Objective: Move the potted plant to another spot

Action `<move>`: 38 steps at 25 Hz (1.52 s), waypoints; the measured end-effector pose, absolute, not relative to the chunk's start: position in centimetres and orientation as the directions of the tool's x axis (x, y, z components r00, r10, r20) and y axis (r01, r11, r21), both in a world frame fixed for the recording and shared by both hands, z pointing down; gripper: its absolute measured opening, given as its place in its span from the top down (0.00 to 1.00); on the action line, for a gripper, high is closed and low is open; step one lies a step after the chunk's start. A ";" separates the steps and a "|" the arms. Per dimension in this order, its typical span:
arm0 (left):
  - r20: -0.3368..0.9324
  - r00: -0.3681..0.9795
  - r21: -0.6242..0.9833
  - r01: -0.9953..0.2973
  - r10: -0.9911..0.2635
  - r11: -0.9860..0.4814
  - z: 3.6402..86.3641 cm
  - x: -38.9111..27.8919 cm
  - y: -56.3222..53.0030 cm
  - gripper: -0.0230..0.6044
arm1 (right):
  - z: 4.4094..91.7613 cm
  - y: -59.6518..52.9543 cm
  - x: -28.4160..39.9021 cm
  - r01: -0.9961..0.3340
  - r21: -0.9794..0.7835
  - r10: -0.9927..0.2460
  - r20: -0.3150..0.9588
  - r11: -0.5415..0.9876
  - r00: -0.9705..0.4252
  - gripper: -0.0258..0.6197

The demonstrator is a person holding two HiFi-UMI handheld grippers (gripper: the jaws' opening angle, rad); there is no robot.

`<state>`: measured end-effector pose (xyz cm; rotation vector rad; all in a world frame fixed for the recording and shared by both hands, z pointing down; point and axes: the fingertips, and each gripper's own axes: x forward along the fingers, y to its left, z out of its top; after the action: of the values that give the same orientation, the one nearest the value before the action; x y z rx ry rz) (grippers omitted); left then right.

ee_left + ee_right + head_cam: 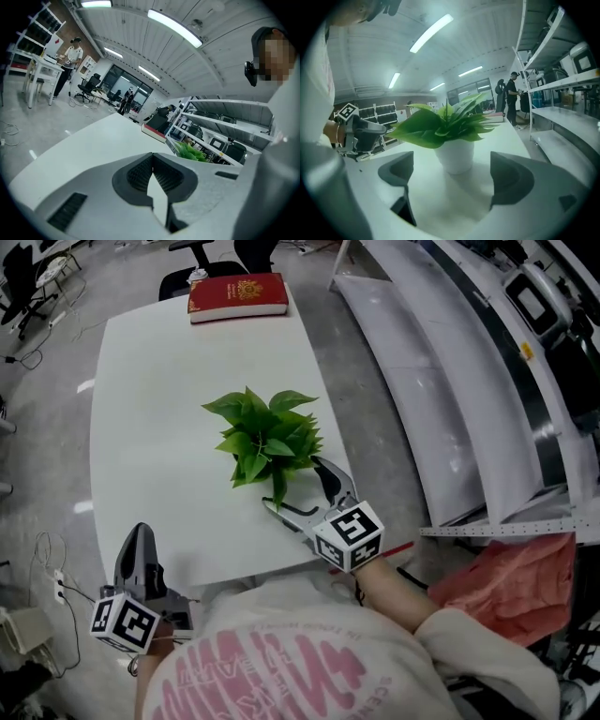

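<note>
The potted plant (265, 439), green leaves in a small white pot (454, 157), stands upright on the white table (159, 381) near its front right corner. My right gripper (295, 486) is open just in front of the pot, one jaw on each side of it, and the pads do not touch it. In the right gripper view the pot sits a little beyond the jaw tips (452, 173). My left gripper (141, 531) hangs off the table's front left edge, its pads (152, 161) meeting with nothing between them. From there the plant (190, 152) shows far off to the right.
A red book (237, 296) lies at the table's far edge, with an office chair (197, 277) behind it. White shelving (441, 381) runs along the right, and a pink bag (506, 577) lies on the floor. People stand far off (511, 93) (70, 61).
</note>
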<state>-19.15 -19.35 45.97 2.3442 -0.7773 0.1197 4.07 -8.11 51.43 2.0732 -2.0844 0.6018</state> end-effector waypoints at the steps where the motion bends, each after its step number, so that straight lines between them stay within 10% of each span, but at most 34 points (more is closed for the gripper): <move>1: 0.284 0.809 0.558 -0.576 -0.514 -0.597 46.1 -19.6 -19.1 0.96 | 51.5 -8.5 4.1 -0.983 -0.183 -0.928 0.369 -0.029 -0.042 0.18; 38: 0.307 0.698 0.514 -0.693 -0.646 -0.505 45.3 -25.1 -16.7 0.96 | 51.3 -14.7 4.2 -0.991 -0.097 -0.938 0.342 -0.094 0.055 0.17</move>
<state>-25.11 -16.69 45.31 2.2850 -1.0191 0.0984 4.21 -14.69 51.29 2.1560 -1.9955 0.4813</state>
